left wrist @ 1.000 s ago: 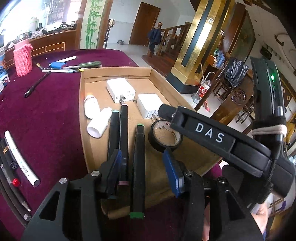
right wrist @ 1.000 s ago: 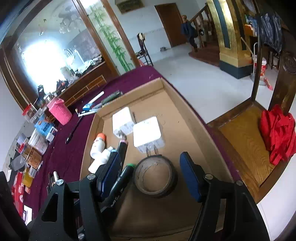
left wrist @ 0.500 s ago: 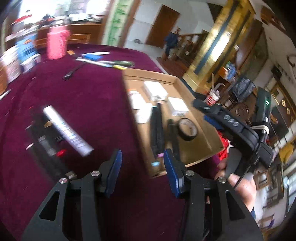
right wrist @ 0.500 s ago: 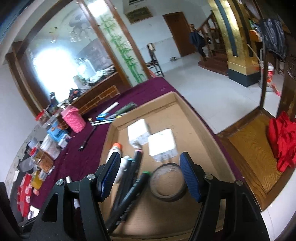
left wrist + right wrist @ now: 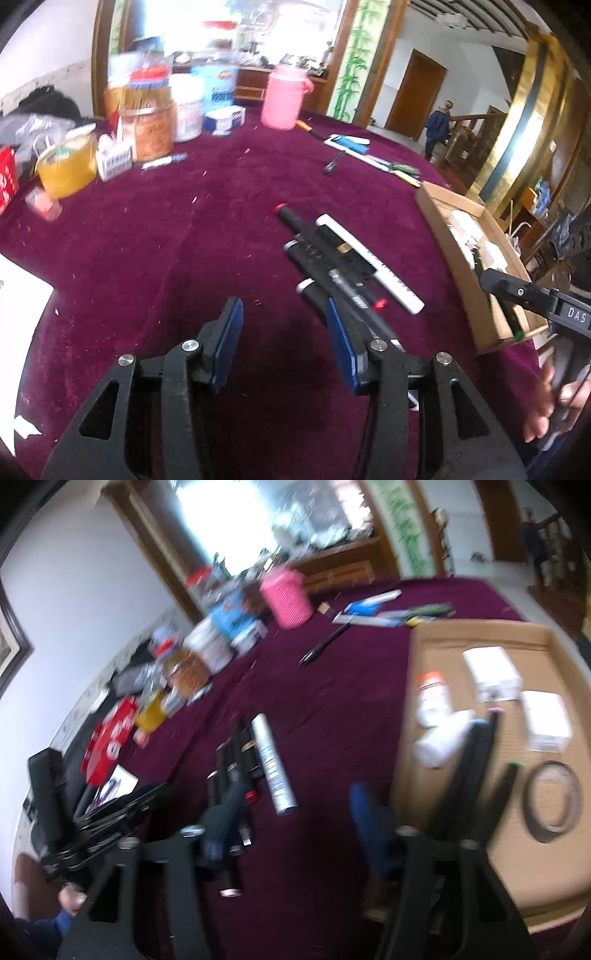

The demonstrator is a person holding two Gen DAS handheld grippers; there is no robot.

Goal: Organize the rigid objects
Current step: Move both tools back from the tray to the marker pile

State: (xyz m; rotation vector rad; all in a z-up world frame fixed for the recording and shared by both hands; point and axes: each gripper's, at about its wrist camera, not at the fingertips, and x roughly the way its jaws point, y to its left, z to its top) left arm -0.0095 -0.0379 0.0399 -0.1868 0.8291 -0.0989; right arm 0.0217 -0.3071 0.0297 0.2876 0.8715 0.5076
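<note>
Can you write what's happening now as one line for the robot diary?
left claw: open, empty, over cloth | right claw: open, empty | pens: loose on cloth | box: holds markers, tape

black markers [image 5: 325,266] and a white tube [image 5: 369,264] lie bunched on the maroon desk [image 5: 166,240]; cardboard tray [image 5: 406,709] holds chargers [image 5: 491,672], bottles [image 5: 432,698], markers, tape roll [image 5: 552,801].

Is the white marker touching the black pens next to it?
Touching. The left wrist view shows the white marker lying right against the bundle of black pens on the purple tablecloth, with no cloth showing between them along its upper half.
</note>
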